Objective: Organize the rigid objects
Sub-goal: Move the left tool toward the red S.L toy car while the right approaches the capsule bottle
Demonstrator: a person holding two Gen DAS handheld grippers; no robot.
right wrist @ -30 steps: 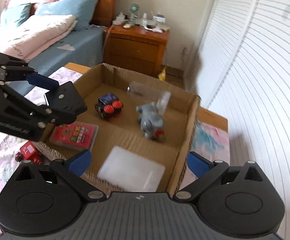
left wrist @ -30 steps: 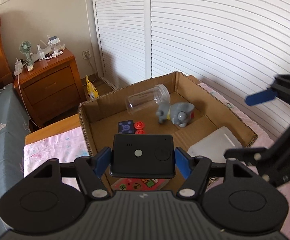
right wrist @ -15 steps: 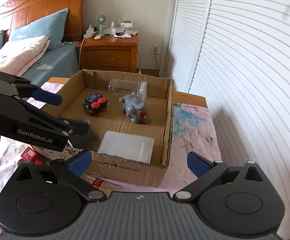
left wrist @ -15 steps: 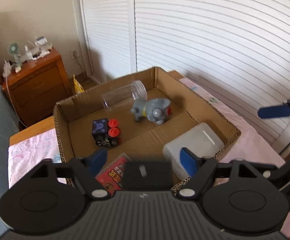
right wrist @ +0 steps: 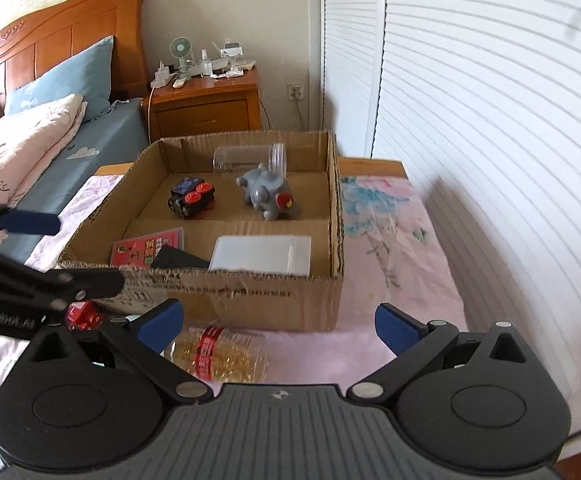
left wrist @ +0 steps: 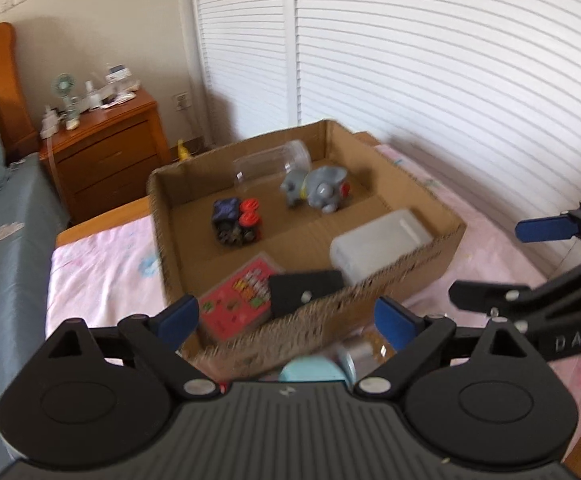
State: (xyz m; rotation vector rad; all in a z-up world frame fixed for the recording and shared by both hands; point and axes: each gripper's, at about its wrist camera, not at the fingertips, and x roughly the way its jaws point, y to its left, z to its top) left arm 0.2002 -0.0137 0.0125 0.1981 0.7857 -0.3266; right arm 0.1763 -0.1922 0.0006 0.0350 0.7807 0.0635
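A cardboard box (right wrist: pixel 250 296) stands on the pink-covered table. In it lie a black flat device (left wrist: pixel 304 293), partly on a red card pack (left wrist: pixel 236 300), a white plastic case (right wrist: pixel 261 255), a grey toy elephant (right wrist: pixel 267 191), a black toy with red wheels (right wrist: pixel 191 199) and a clear jar (right wrist: pixel 246 159). My left gripper (left wrist: pixel 286 318) is open and empty, just in front of the box's near wall. My right gripper (right wrist: pixel 278 322) is open and empty, before the box, above a clear bottle with a red label (right wrist: pixel 220 354).
A small red toy (right wrist: pixel 82 315) lies on the table left of the bottle. A light blue object (left wrist: pixel 314 372) lies under my left gripper. A bed (right wrist: pixel 38 152) and a wooden nightstand (right wrist: pixel 206 104) stand beyond the box. White louvered doors (right wrist: pixel 470 100) fill the right.
My left gripper let go of the black device, which now lies in the box on the card pack, and drew back. My right gripper also pulled back from the box.
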